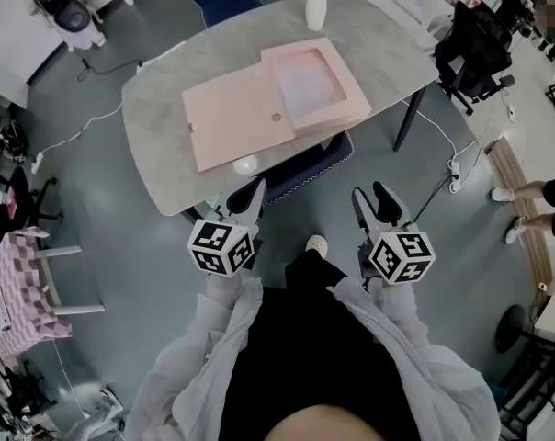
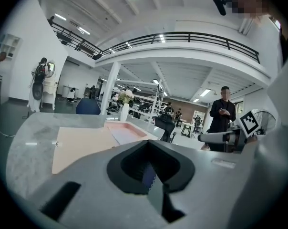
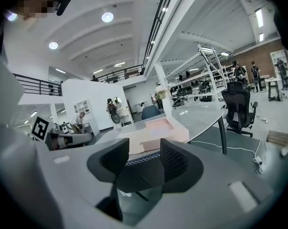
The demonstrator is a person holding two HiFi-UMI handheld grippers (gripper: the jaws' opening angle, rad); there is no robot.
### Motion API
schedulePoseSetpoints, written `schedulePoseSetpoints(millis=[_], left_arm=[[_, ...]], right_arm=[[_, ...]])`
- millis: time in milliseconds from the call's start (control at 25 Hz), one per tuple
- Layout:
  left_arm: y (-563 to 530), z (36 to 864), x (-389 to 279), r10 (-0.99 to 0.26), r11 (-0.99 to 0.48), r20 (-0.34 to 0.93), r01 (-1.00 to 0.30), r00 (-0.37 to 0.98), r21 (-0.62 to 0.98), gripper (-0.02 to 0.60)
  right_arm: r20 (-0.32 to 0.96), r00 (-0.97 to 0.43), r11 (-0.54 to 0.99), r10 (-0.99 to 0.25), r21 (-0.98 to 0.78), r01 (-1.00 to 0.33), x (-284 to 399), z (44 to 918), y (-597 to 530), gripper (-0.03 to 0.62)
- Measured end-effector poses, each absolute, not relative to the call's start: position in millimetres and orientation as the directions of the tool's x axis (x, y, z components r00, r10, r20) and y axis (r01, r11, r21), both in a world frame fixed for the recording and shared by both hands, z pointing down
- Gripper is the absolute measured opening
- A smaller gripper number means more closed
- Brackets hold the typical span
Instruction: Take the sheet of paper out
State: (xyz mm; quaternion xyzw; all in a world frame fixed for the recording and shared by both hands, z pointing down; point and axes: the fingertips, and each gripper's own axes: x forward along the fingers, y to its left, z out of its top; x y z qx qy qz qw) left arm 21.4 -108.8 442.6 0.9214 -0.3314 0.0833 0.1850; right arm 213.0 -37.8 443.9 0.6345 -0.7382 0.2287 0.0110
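An open pink box file (image 1: pixel 259 104) lies on the grey table (image 1: pixel 158 108), and the sheet of paper (image 1: pixel 307 85) rests in its right-hand tray. Both grippers hang close to my body, short of the table's near edge and apart from the file. My left gripper (image 1: pixel 252 198) is shut, its tips meeting with nothing in them (image 2: pixel 149 144). My right gripper (image 1: pixel 374 200) stands open and empty (image 3: pixel 145 151). The file (image 2: pixel 82 144) and paper (image 2: pixel 127 135) lie ahead in the left gripper view. In the right gripper view the file (image 3: pixel 156 130) shows between the jaws, far off.
A blue-cushioned chair (image 1: pixel 305 173) is tucked under the table between me and the file. A white vase (image 1: pixel 316 5) stands at the far edge, and a small white object (image 1: pixel 245 164) at the near edge. Right: a black office chair (image 1: pixel 475 49), floor cables, a person's legs (image 1: pixel 535 200).
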Motion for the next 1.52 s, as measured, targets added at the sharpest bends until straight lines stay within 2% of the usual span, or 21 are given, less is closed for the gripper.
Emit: schedulePoseSetpoints(millis=[280,560,920,1520], left_arm=[[-156.1,443.2,51.4,-0.629,-0.681,0.273,-0.685,0.728,0.257,-0.002],[-178.8,447.0,65.3,-0.664,-0.652,0.275,-0.719,0.695,0.242,-0.002],[-208.2,457.6,68.4,-0.675,-0.618,0.319,-0.746,0.665,0.247,-0.002],[-297.5,478.8,41.0,-0.719,-0.502,0.362,-0.804,0.593,0.319,-0.002]], right_arm=[[0.288,-0.241,0.143,-0.927,-0.321,-0.936,253.0,445.2,-91.7,0.198],[0.293,-0.307,0.213,-0.905,-0.313,-0.926,263.9,455.6,-127.1,0.196],[0.302,-0.373,0.274,-0.878,-0.324,-0.906,254.2,453.4,-177.4,0.196],[0.403,-0.477,0.375,-0.781,-0.308,-0.874,212.4,462.7,-305.2,0.196]])
